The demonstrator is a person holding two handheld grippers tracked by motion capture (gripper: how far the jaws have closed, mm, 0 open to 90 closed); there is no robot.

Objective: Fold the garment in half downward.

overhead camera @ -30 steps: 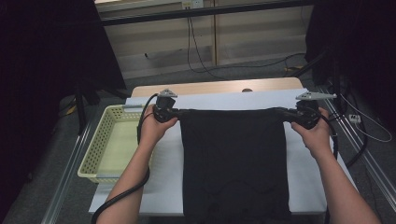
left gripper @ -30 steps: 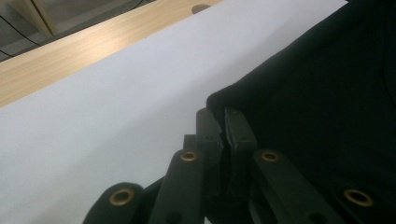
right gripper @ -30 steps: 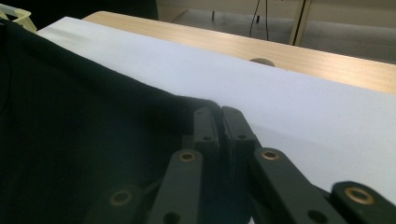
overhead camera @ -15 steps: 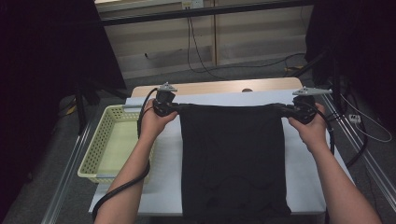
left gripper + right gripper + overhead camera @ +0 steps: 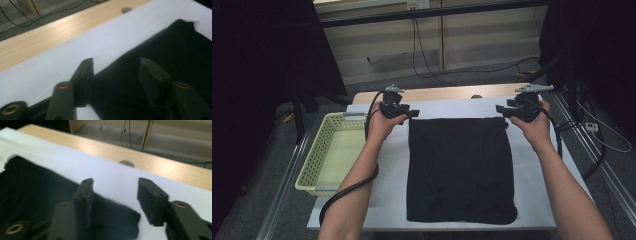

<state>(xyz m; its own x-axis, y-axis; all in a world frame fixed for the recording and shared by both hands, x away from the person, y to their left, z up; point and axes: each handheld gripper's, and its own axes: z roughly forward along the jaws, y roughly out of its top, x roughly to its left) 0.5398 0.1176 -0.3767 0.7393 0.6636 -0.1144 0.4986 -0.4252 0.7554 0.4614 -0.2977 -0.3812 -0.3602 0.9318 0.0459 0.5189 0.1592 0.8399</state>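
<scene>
High view, from the left: a pale yellow basket (image 5: 332, 150) sits at the table's (image 5: 387, 170) left edge, apart from the cloth. Next comes the left tool (image 5: 406, 114), held at the far left corner of the black garment (image 5: 459, 170). In the left gripper view its jaws stand wide apart (image 5: 116, 72), with the cloth's corner lying beneath and between them but not pinched. The garment lies flat in the middle of the white sheet covering the table, roughly rectangular, its far edge straight and its near edge close to the table's front. At the far right corner sits the right tool (image 5: 507, 111); the right gripper view shows its jaws wide too (image 5: 115, 192), the cloth's corner (image 5: 125, 220) reaching under the left jaw while the right jaw stands over bare white sheet.

The cloth looks soft, thin and light; it will likely drape and fold wherever it is lifted, and drag rather than slide stiffly. The corners or the hem along an edge seem the best places to take hold, pinching both at once so the fabric stays taut. A grip in the middle would probably bunch it
</scene>
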